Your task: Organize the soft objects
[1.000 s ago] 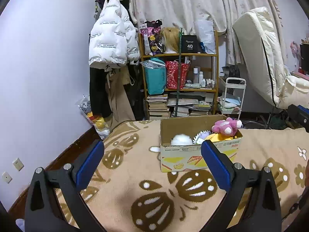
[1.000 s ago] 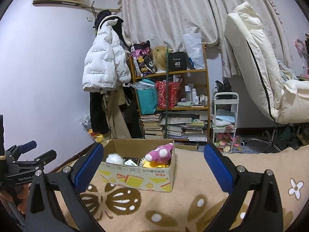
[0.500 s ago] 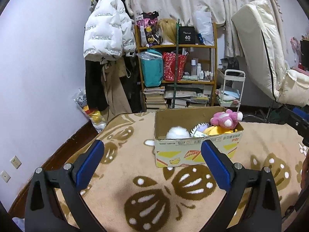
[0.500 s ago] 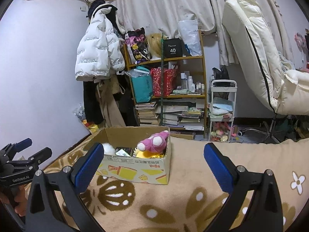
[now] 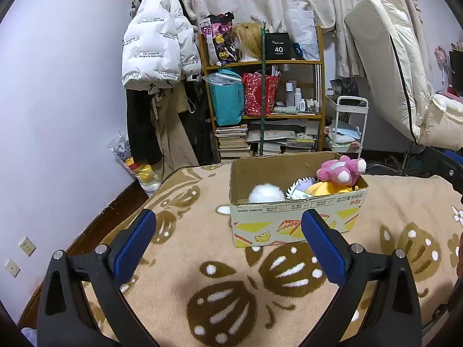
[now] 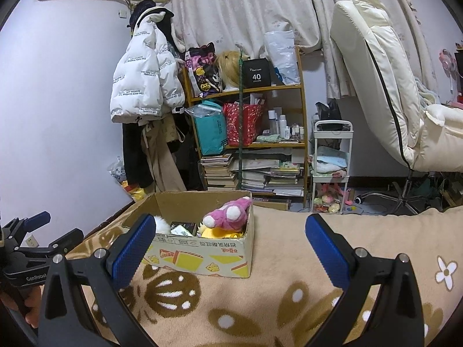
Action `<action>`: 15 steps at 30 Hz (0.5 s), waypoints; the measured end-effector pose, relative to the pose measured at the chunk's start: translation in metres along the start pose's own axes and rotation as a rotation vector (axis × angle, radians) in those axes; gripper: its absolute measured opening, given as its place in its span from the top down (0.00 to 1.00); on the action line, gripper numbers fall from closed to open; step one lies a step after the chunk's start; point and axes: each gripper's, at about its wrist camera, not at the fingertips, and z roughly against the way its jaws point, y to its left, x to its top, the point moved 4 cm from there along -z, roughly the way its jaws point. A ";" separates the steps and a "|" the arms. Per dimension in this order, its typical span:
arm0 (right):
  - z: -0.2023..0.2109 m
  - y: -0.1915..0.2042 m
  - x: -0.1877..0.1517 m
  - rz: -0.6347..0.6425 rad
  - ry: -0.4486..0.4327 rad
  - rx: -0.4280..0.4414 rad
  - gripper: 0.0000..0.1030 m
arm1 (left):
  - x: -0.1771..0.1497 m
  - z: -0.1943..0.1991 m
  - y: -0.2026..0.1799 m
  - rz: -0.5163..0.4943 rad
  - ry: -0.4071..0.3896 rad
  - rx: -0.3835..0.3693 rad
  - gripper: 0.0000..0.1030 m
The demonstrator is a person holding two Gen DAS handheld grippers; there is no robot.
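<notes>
Pink plush, the stuffed animal with white paws (image 5: pixel 341 170), lies on top of the heap at the right end of the open printed cardboard box (image 5: pixel 295 222), which sits on the beige blanket with brown leaf patterns (image 5: pixel 220 286). Beneath and beside it are a yellow soft toy (image 5: pixel 327 188), a pale lilac plush with a white frill (image 5: pixel 301 185) and a fluffy white ball (image 5: pixel 266 193) at the box's left end. All of these look light and squashy, so a pinch should sink in and hold; the pink toy's thick body, standing above the rim, seems the easiest place to grip, better than a thin paw that could slip free. The box walls are stiff but the box itself is probably light and may slide if nudged. Both the left gripper (image 5: pixel 228 245) and the right gripper (image 6: pixel 228 248) hang over the blanket with jaws spread wide and nothing between them, just short of the box's near wall. Open blanket lies all round, especially to the right in the right wrist view, while the bed edge drops away on the left toward the lilac wall (image 5: pixel 58 115).
</notes>
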 end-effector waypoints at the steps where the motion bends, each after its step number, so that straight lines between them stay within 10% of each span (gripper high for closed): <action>1: 0.001 0.000 0.000 -0.001 -0.001 0.001 0.00 | 0.000 0.000 0.000 0.001 0.001 -0.002 0.04; 15: 0.001 -0.001 0.002 -0.002 -0.009 0.002 0.00 | -0.001 0.002 0.001 0.002 -0.009 0.012 0.04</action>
